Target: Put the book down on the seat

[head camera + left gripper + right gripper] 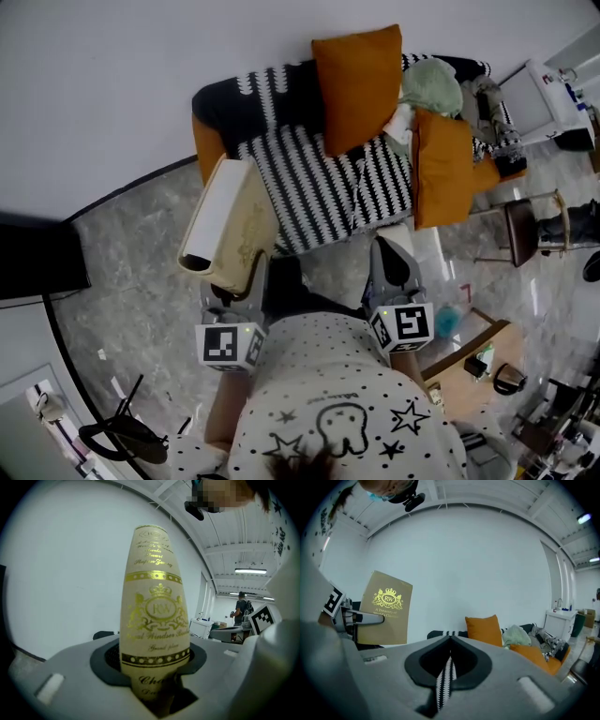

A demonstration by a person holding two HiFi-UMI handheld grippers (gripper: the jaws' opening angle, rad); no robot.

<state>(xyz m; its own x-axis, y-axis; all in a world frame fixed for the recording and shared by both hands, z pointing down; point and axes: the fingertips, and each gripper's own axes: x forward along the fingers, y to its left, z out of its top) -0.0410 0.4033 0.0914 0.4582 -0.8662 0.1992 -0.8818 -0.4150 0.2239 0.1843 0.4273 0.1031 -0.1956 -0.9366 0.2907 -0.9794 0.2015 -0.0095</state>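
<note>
The book [230, 225] is clamped upright in the left gripper [248, 272], in the air just off the front left corner of the striped sofa seat [323, 192], not yet on it. The right gripper [389, 258] hangs at the seat's front edge, jaws almost together on nothing.

**My left gripper [157, 693] clamped on the book [154, 606], spine towards me**

The cream spine, with its gold crest and gold lettering, stands upright between my two grey jaws, which press on its lower end from either side. Its top rises high against the white wall [61, 573]. Far back on the right, a person [242, 607] stands near a white counter [202, 628], under a lit ceiling lamp [250, 571].
</note>
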